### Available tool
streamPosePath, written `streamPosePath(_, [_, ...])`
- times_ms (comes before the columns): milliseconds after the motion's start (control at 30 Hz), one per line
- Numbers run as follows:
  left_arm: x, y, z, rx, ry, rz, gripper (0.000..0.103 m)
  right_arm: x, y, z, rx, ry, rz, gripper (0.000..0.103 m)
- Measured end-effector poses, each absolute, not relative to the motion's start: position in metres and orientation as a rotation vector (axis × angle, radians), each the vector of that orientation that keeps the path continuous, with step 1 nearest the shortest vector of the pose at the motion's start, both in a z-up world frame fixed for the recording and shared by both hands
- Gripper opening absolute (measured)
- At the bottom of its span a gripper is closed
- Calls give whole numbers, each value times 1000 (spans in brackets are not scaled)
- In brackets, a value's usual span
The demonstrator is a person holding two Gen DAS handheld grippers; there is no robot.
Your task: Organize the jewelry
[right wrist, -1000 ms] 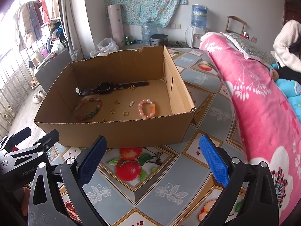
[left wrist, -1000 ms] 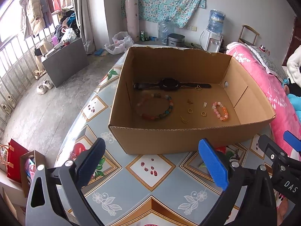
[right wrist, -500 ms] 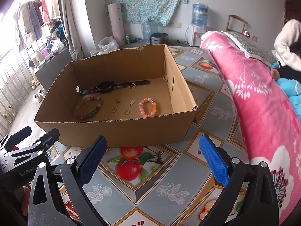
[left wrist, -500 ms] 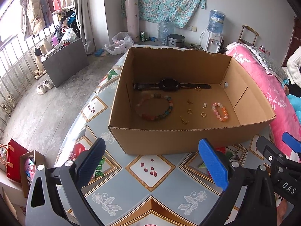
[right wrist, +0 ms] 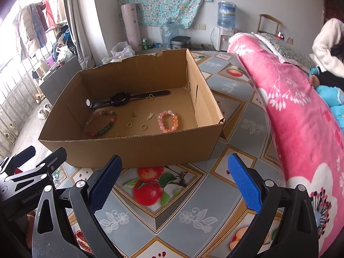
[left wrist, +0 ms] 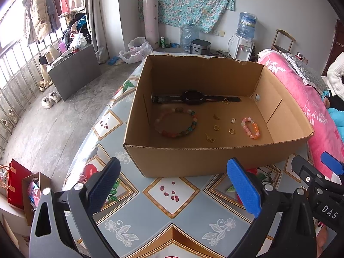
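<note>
An open cardboard box [left wrist: 206, 159] [right wrist: 133, 150] stands on the patterned table. Inside lie a black watch [left wrist: 192, 97] [right wrist: 120, 99], a multicolour bead bracelet [left wrist: 176, 125] [right wrist: 100, 123], a pink bead bracelet [left wrist: 251, 128] [right wrist: 168, 121], two gold rings [left wrist: 216, 127] [right wrist: 129, 125] and several small gold charms. My left gripper [left wrist: 172, 185] is open and empty, in front of the box's near wall. My right gripper [right wrist: 173, 181] is open and empty, in front of the box's near right corner.
A pink flowered blanket [right wrist: 301, 111] [left wrist: 305, 99] lies along the table's right side. The table's left edge [left wrist: 86, 142] drops to the floor, where bags [left wrist: 19, 182] stand. A person in white [right wrist: 326, 47] sits at the far right.
Both grippers stay open and nearly still. The right wrist view has drifted slightly, so the box sits a little further left and closer.
</note>
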State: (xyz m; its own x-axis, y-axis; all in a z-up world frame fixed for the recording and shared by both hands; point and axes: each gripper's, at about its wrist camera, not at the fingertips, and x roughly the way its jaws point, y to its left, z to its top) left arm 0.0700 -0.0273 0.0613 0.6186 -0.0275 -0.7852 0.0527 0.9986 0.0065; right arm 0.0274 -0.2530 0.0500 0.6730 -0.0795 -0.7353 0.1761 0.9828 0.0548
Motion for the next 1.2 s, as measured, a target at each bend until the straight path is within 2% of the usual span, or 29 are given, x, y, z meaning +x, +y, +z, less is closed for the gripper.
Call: streamPosePath(1200, [70, -28, 61, 27, 904, -48, 97, 26, -254, 48, 141, 833, -140, 95])
